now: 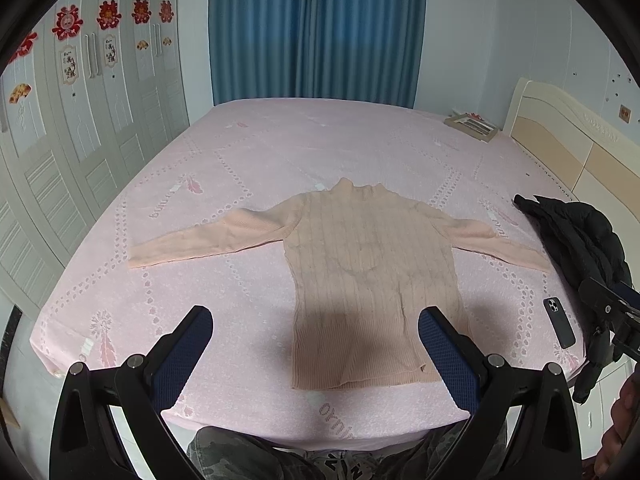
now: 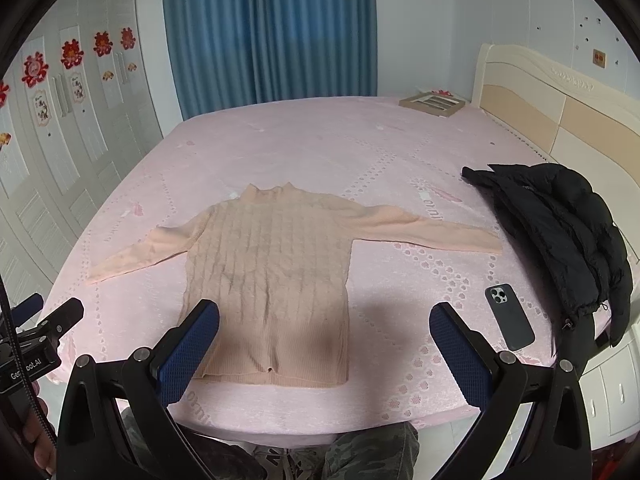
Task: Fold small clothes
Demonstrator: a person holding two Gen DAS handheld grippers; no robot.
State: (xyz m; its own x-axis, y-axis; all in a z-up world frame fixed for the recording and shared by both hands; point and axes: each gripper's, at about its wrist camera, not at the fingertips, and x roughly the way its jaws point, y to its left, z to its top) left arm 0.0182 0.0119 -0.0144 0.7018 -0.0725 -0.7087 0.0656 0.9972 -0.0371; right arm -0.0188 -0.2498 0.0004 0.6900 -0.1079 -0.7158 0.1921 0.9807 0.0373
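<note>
A small peach ribbed sweater (image 1: 372,276) lies flat on the pink bed, collar away from me, both sleeves spread out to the sides; it also shows in the right wrist view (image 2: 272,280). My left gripper (image 1: 316,320) is open and empty, held above the bed's near edge over the sweater's hem. My right gripper (image 2: 324,312) is open and empty, over the hem's right side. Neither touches the sweater. The right gripper shows at the left wrist view's right edge (image 1: 612,312), the left gripper at the right wrist view's left edge (image 2: 44,320).
A black puffer jacket (image 2: 560,232) lies at the bed's right side, close to the right sleeve's end. A dark phone (image 2: 509,317) lies beside it. A flat box (image 2: 434,103) sits at the far right corner by the headboard (image 2: 540,112). Wardrobe doors (image 1: 60,128) stand left.
</note>
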